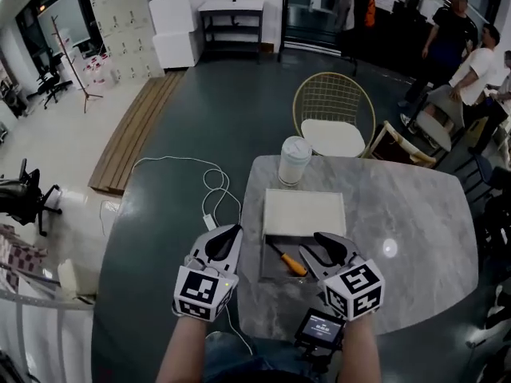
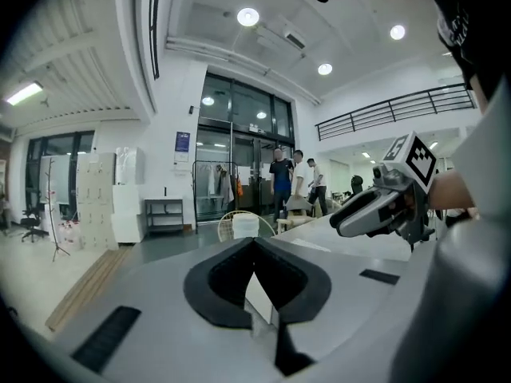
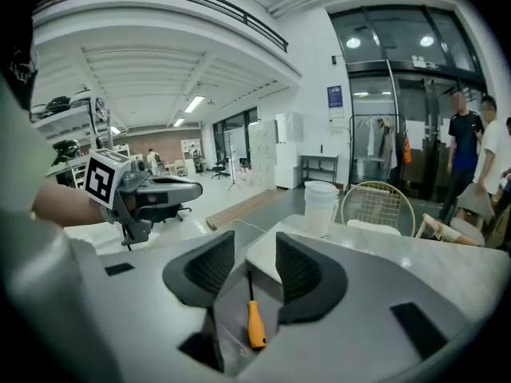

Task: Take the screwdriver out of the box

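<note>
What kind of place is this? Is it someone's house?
Probably not a house: it looks like an office or workshop hall, with a wall of lockers, tall glass doors and a balcony railing overhead.

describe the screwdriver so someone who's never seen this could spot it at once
Find the grey marble table, then the shallow box half open near its front edge. The screwdriver lies slantwise, alone, in the open part; its orange handle is the only bright colour there.
</note>
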Available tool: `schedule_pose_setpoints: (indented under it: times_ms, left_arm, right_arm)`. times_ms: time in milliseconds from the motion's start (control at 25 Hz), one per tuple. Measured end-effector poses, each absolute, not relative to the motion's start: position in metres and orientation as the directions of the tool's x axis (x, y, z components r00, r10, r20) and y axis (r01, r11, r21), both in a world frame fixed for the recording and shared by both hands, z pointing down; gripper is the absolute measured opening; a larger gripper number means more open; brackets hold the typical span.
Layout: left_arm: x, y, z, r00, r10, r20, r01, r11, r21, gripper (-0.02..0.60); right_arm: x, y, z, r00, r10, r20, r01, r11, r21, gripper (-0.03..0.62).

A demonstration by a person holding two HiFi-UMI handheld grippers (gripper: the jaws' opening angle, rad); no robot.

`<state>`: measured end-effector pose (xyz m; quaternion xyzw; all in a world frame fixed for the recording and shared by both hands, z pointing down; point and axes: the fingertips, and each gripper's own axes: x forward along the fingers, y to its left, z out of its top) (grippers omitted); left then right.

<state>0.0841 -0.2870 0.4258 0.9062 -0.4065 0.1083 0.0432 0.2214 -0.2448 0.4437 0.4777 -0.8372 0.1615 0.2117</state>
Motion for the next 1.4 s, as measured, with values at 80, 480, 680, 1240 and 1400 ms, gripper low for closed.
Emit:
schedule_pose_setpoints:
  times_ms: [80, 480, 680, 1240, 1400]
  left_arm:
    - [0.086, -0.286, 0.433, 0.627, -0.735, 0.259, -0.757, -0.653, -0.022, 0.012]
    - [0.060, -0.280, 0.473, 0.543, -0.766, 0.344, -0.829, -0.554, 0.076, 0.012]
    - [0.039, -0.277, 0.491, 0.493, -0.790, 0.365, -0.867, -0.483, 0.126, 0.012]
    - [0.018, -0.254, 0.555, 0.460, -0.745, 0.484, -0.887, -0.414, 0.205, 0.012]
    - [0.021, -0.256, 0.552, 0.474, -0.743, 0.473, -0.879, -0.429, 0.208, 0.012]
  right_arm:
    - [0.221, -0.250, 0.457, -0.489, -0.677, 0.550, -0.839, 0.537, -0.085, 0.178]
    - [0.209, -0.247, 0.538, -0.479, -0.393, 0.785, -0.755, 0.641, -0.140, 0.170]
    - [0.202, -0.236, 0.578, -0.435, -0.266, 0.860, -0.732, 0.661, -0.165, 0.169]
    - [0.193, -0.238, 0.636, -0.322, -0.148, 0.935, -0.717, 0.683, -0.139, 0.106]
    - [0.189, -0.235, 0.638, -0.290, -0.131, 0.948, -0.730, 0.671, -0.131, 0.104]
